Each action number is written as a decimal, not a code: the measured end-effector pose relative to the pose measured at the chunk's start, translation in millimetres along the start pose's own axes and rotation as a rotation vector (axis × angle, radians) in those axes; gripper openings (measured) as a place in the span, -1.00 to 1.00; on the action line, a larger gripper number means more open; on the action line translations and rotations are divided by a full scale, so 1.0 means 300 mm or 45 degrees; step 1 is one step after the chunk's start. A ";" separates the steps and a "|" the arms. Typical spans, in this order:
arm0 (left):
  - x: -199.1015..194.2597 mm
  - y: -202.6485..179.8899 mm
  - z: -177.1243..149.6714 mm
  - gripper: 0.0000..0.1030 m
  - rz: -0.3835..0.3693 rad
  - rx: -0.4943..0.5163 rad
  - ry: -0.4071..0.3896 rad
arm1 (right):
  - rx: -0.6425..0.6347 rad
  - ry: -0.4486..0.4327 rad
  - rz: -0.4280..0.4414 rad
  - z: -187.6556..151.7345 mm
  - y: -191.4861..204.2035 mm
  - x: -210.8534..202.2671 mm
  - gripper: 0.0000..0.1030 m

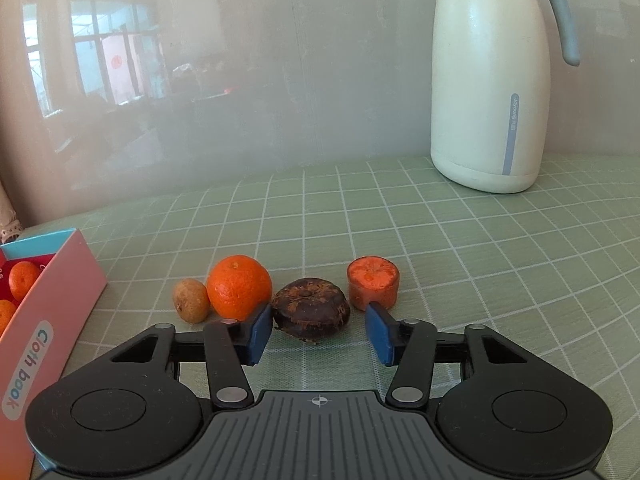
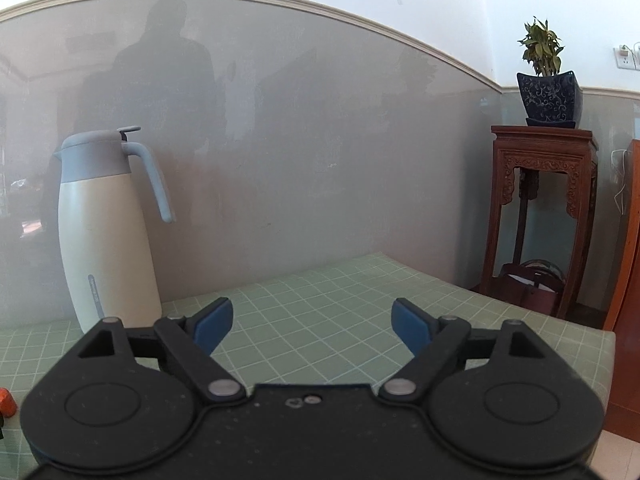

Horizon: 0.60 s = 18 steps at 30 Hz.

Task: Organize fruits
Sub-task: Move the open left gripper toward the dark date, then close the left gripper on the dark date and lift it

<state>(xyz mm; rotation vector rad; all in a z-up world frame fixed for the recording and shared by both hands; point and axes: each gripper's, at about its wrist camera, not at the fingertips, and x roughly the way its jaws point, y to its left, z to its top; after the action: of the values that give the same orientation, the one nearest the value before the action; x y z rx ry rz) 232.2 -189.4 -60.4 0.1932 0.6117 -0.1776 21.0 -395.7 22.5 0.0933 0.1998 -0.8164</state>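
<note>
- On the green tablecloth with a white grid (image 1: 460, 248), four small items lie in a row just ahead of the left gripper (image 1: 318, 330): a small brown oval fruit (image 1: 191, 300), a round orange mandarin (image 1: 239, 287), a dark brown ring-shaped fruit with orange flecks (image 1: 311, 311) and a short orange cylinder with a rough pale top (image 1: 373, 287).
- The brown oval fruit touches or nearly touches the mandarin; the cylinder stands a little apart on the right of the row.
- The left gripper's blue pads (image 1: 256, 334) stand apart with the dark ring-shaped fruit between them. The left pad looks to touch its side, while a clear gap shows at the right pad, so nothing is clamped.
- At the left edge sits an open pink cardboard box lettered "Cloth book" (image 1: 48, 312), with a blue inner wall and more small mandarins (image 1: 23, 280) inside.
- Farther back on the right stands a tall cream jug with a grey-blue lid and handle (image 1: 490, 96), close to the glossy grey wall panel (image 1: 280, 80).
- The right gripper (image 2: 312, 322) hangs over a bare stretch of the cloth with its jaws spread wide and nothing between them.
- Beyond the table's far corner, a carved dark wooden stand (image 2: 544, 200) carries a dark blue patterned pot with a leafy plant (image 2: 548, 96).
- A sliver of something orange (image 2: 7, 402) shows at the right camera's left edge; what it is I cannot tell.
</note>
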 end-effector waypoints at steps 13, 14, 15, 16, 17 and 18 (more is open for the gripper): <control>-0.017 0.050 -0.010 -0.19 0.002 -0.086 -0.014 | -0.036 0.019 0.055 -0.005 0.052 0.011 0.67; -0.022 0.053 -0.011 -0.19 0.010 -0.086 -0.019 | -0.036 0.021 0.060 -0.005 0.054 0.009 0.67; -0.031 0.056 -0.011 -0.19 0.018 -0.078 -0.023 | -0.037 0.021 0.068 -0.004 0.058 0.006 0.67; -0.041 0.060 -0.011 -0.19 0.023 -0.075 -0.027 | -0.039 0.023 0.075 -0.003 0.062 0.005 0.67; -0.055 0.070 -0.010 -0.19 0.029 -0.078 -0.033 | -0.041 0.025 0.082 -0.002 0.067 0.003 0.67; -0.073 0.084 -0.008 -0.19 0.038 -0.080 -0.042 | -0.042 0.026 0.088 0.000 0.073 0.001 0.67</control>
<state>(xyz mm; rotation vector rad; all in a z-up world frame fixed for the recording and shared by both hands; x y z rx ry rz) 219.0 -162.3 -46.3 0.1386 0.5801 -0.1323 37.1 -381.0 22.5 0.0775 0.2282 -0.7432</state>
